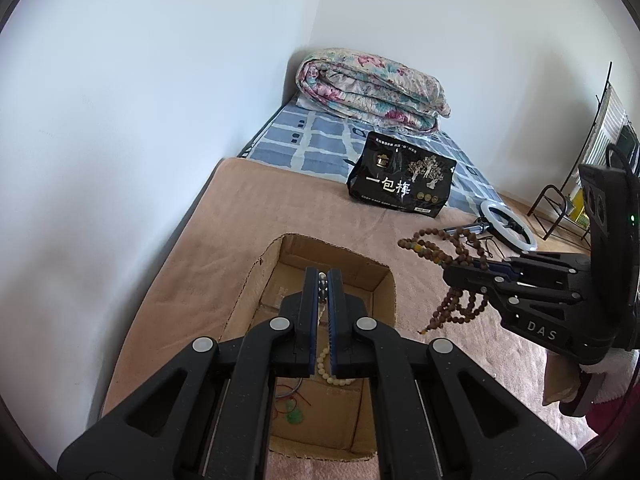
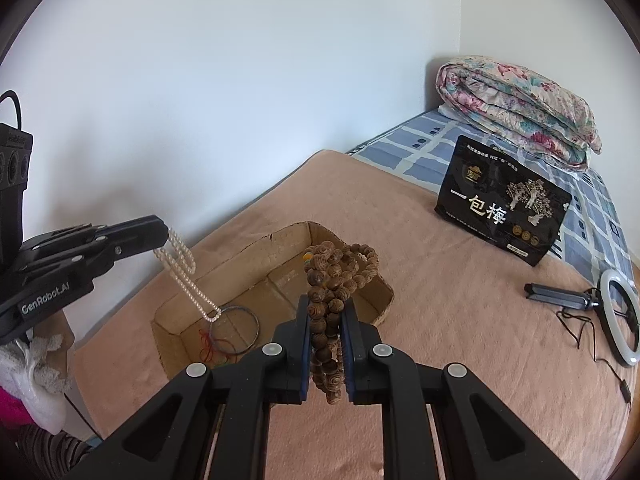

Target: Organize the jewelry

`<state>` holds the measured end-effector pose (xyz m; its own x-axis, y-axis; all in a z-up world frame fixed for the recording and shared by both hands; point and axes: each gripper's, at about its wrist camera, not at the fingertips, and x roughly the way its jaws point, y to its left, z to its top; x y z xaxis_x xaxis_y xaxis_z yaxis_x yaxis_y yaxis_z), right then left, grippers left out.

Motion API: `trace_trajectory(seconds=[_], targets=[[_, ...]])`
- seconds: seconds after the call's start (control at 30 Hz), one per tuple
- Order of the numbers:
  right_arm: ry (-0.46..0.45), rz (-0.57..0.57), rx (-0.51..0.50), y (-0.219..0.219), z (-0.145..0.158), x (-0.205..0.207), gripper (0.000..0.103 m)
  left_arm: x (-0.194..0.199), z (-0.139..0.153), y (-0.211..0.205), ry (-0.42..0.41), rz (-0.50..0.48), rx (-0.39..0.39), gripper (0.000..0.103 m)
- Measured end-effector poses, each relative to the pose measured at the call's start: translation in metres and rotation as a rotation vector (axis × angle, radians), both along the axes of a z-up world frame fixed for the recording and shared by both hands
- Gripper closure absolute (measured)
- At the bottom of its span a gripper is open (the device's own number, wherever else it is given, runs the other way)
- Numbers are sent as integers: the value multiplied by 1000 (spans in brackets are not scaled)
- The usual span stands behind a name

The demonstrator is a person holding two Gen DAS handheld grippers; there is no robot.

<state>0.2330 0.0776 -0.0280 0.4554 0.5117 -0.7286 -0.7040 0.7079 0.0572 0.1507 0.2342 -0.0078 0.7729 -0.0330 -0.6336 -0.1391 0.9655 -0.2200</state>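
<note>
An open cardboard box lies on the tan blanket. My left gripper is shut on a white pearl necklace, which dangles over the box's left part. A thin bangle, red cord and a green pendant lie in the box. My right gripper is shut on a bunch of brown wooden beads, held in the air at the box's right side. The beads loop above and below its fingers.
Past the box on the bed stand a black snack bag and a folded floral quilt. A white ring light with its cable lies at the right. A white wall runs along the left.
</note>
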Motion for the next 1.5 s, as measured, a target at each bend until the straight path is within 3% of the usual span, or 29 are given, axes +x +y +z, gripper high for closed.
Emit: trace_trajectory(seconds=[0.37, 0.97, 1.03, 1.1, 1.13, 1.17, 1.23, 1.3, 1.43, 1.5], targets=[[14, 6, -17, 29, -26, 38, 92, 20, -17, -6, 19, -17, 17, 101], [81, 30, -35, 49, -59, 56, 92, 34, -50, -6, 89, -18, 21, 101], [73, 27, -32, 49, -58, 55, 82, 33, -49, -6, 88, -20, 24, 101], [51, 13, -27, 47, -54, 53, 60, 33, -48, -8, 90, -19, 35, 100], [46, 10, -22, 47, -53, 53, 54, 32, -48, -7, 88, -19, 36, 93], [42, 6, -16, 45, -50, 52, 45, 31, -48, -7, 87, -18, 41, 76], [25, -4, -8, 43, -45, 49, 31, 28, -46, -8, 77, -11, 51, 57], [6, -17, -6, 41, -41, 46, 18, 25, -44, -8, 73, -7, 59, 56], [0, -38, 7, 35, -34, 44, 12, 20, -41, -8, 74, 1, 58, 56], [-5, -54, 11, 31, -31, 42, 3, 17, -38, -7, 73, 7, 57, 56]])
